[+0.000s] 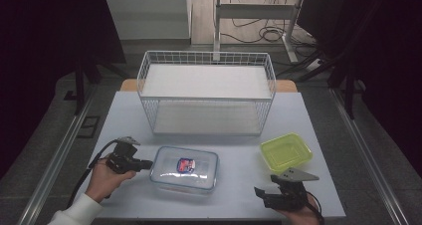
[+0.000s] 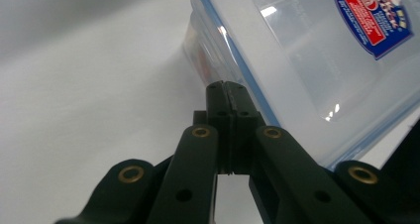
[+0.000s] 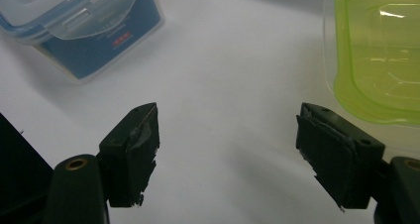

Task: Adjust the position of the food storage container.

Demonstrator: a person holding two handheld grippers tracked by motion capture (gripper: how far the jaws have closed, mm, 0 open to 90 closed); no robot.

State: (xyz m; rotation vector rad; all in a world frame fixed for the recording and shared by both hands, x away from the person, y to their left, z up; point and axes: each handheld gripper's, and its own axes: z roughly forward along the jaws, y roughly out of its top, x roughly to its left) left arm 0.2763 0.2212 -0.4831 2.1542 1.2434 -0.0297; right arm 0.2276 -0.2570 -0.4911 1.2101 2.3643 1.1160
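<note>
**Clear plastic lidded container with blue seal: pressed at left end**

Clear plastic lidded container with blue seal (image 1: 184, 168) lies on the white table (image 1: 234, 195), front centre. Left gripper (image 1: 148, 165), jaws pressed together, tips against the container's left end. Right gripper (image 1: 260, 193), jaws spread wide and holding nothing, sits near the yellow-green plastic tub (image 1: 286, 152).

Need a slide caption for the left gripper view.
Shut hand-held gripper at the edge of a clear lidded box on a white table.
</note>
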